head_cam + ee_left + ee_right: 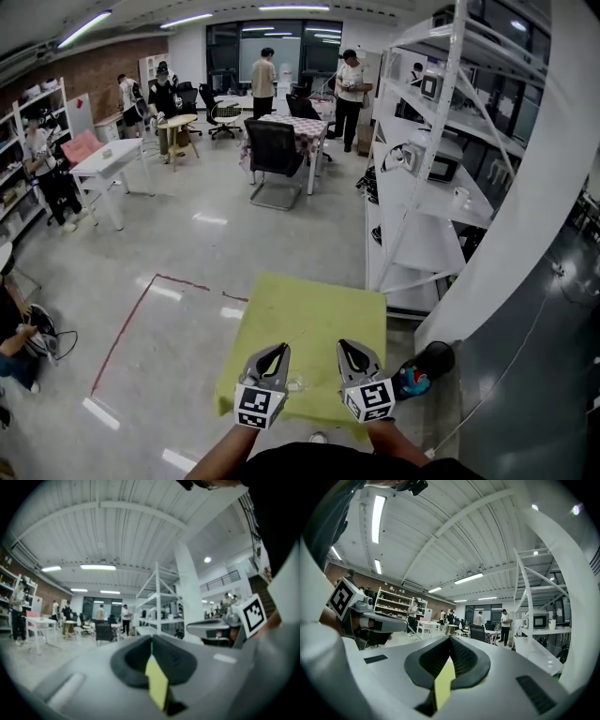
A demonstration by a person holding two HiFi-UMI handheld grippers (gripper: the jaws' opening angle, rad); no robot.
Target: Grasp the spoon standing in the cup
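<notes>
Spoon is too small to make out. Left gripper (280, 349) has its fingers pressed together on nothing. A clear cup (296, 382) sits on the yellow-green table (314, 305), just right of those fingers and left of the right gripper (343, 345), whose fingers are also pressed together on nothing.

Both claws match. Left claw (278, 350) and right claw (345, 346): pale grey moulded shells tapering to a point, lined with black pads (465, 660), ribbed on the inner faces. I log a white marker cube (259, 407) with black square patterns on each. A dark garment (328, 465) shows at the bottom edge.
</notes>
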